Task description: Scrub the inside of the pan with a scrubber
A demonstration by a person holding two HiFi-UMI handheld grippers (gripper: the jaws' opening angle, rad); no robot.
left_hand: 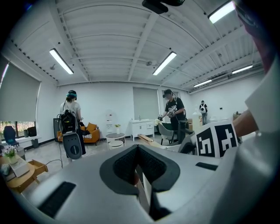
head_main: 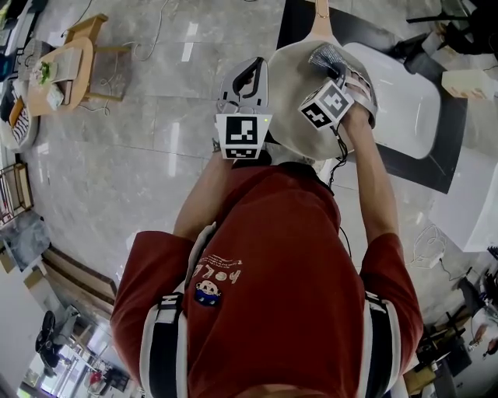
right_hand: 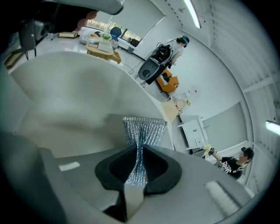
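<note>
While the left gripper (left_hand: 140,173) holds the cream pan (head_main: 288,70) tilted in the air, jaws pressed together on what appears to be its rim, the right gripper (right_hand: 139,164) pinches a silvery mesh scrubber (right_hand: 144,129) against the pan's inner wall, near the rim by the wooden handle (head_main: 320,9). Scrubbing looks under way. The next stroke calls for sweeping the mesh across the base, with a firm left grip.
</note>
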